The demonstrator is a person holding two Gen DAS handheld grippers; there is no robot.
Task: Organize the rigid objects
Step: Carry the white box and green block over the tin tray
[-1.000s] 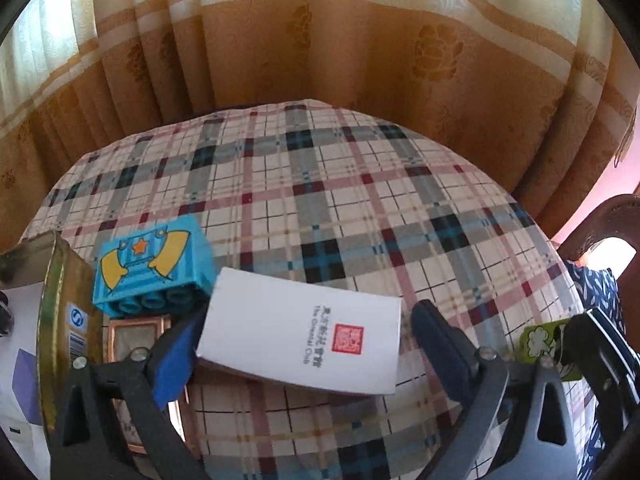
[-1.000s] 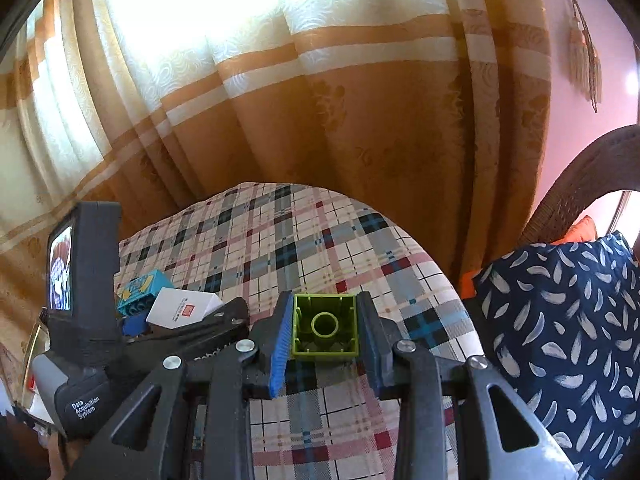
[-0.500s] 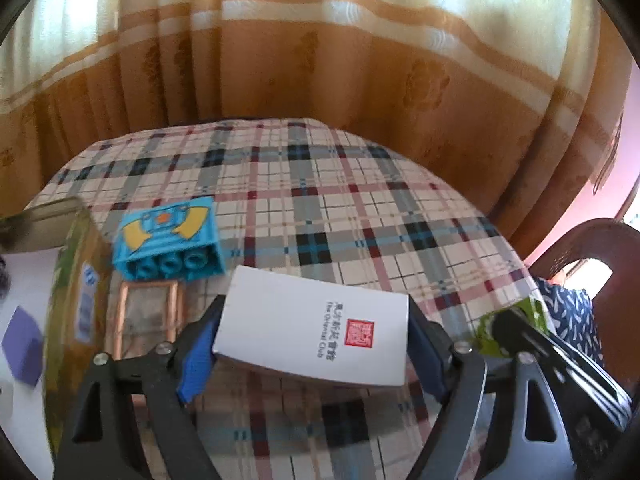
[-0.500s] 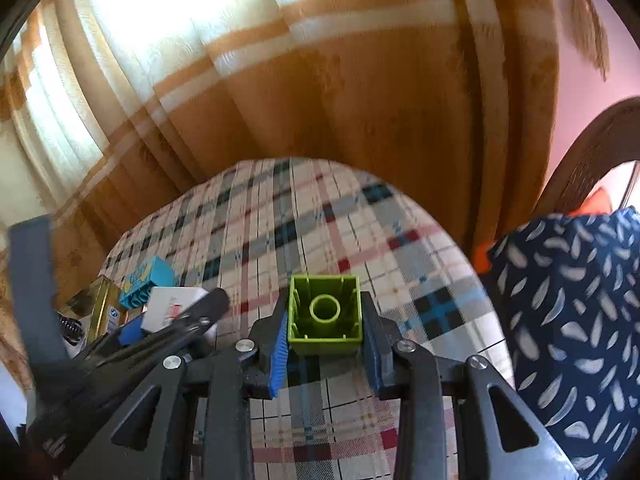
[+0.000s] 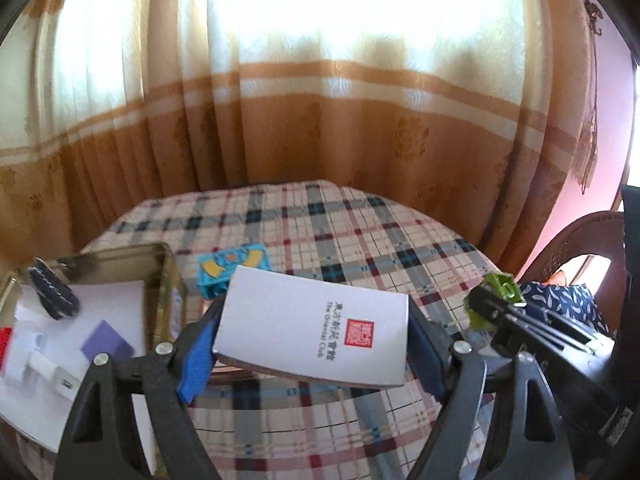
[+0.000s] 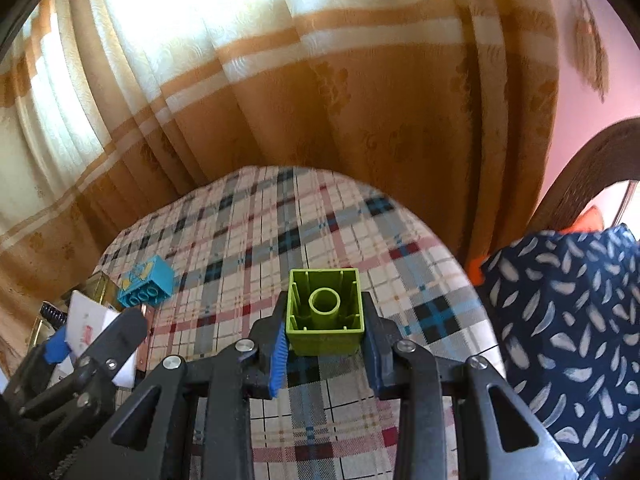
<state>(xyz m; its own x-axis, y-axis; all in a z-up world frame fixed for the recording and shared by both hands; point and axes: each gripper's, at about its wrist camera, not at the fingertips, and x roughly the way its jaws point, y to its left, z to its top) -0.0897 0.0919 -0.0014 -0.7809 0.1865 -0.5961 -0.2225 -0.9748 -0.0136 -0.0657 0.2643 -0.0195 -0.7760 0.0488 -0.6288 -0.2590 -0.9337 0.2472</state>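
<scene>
Currently | left gripper (image 5: 312, 344) jaws clamp white box (image 5: 316, 330) above table (image 5: 360, 240) | right gripper (image 6: 325, 330) jaws grip green brick (image 6: 325, 312) | blue brick (image 5: 234, 272) just behind box, beside gold tin (image 5: 160, 280) at left

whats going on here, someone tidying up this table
A person is sorting small items on a plaid-covered table with a handheld gripper in each hand. The left gripper has its jaws shut on a white card box lifted above the cloth, near an open gold tin that already holds a few things. The right gripper is shut on a green toy brick. A blue toy brick lies loose on the table.
</scene>
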